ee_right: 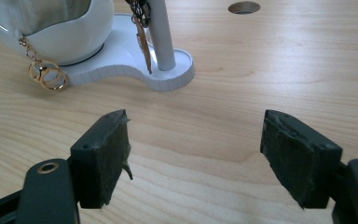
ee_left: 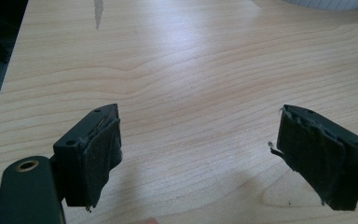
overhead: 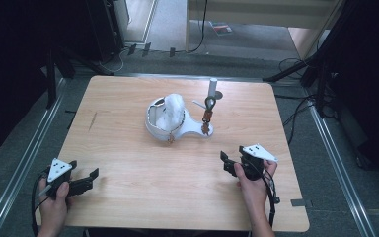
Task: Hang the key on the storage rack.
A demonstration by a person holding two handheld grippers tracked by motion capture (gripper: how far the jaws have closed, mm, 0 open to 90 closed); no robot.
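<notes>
While both hands rest low on the wooden table (overhead: 128, 163), the left gripper (overhead: 90, 178) at lower left and the right gripper (overhead: 228, 163) at lower right stand released, jaws wide, nothing between. White stand (overhead: 177, 123) sits centre frame, well apart from both. Keyring (ee_right: 49, 74) with gold rings hangs off its bowl; keys (overhead: 207, 118) hang on its post.

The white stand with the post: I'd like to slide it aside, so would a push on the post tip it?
Probably not: the white stand has a broad flat base on the table. A high push on the thin post may still rock it. The hanging keychain would likely swing.
</notes>
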